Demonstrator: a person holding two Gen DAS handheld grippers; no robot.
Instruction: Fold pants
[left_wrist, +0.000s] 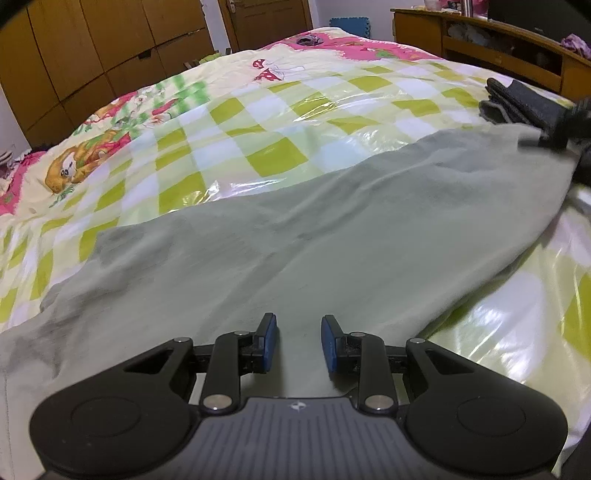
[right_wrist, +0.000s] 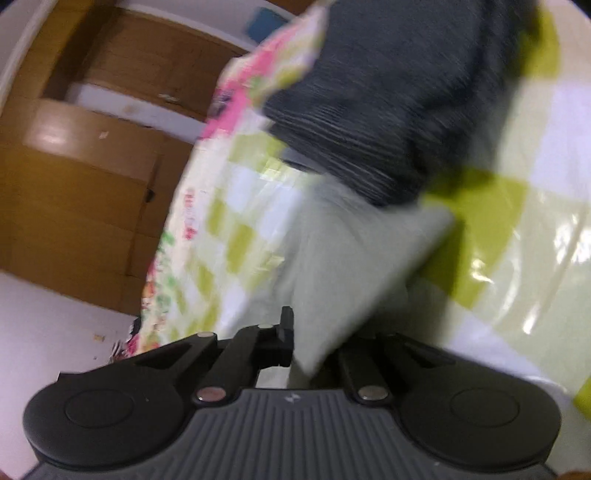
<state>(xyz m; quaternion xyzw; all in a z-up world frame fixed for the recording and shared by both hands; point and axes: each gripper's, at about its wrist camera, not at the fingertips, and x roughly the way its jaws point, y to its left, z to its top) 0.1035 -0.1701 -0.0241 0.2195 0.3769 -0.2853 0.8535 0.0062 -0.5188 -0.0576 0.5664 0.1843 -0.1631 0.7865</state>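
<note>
Pale green pants lie stretched across the bed from lower left to upper right. My left gripper hovers just over the near part of the pants, its blue-padded jaws apart with nothing between them. My right gripper is shut on the far end of the pants, which drapes over its right finger; that view is blurred. The right gripper also shows in the left wrist view at the right edge, at the pants' far end.
The bed carries a green and white checked cover under shiny plastic. A folded dark grey garment lies near the pants' far end; it fills the top of the right wrist view. Wooden wardrobes and a headboard shelf stand beyond.
</note>
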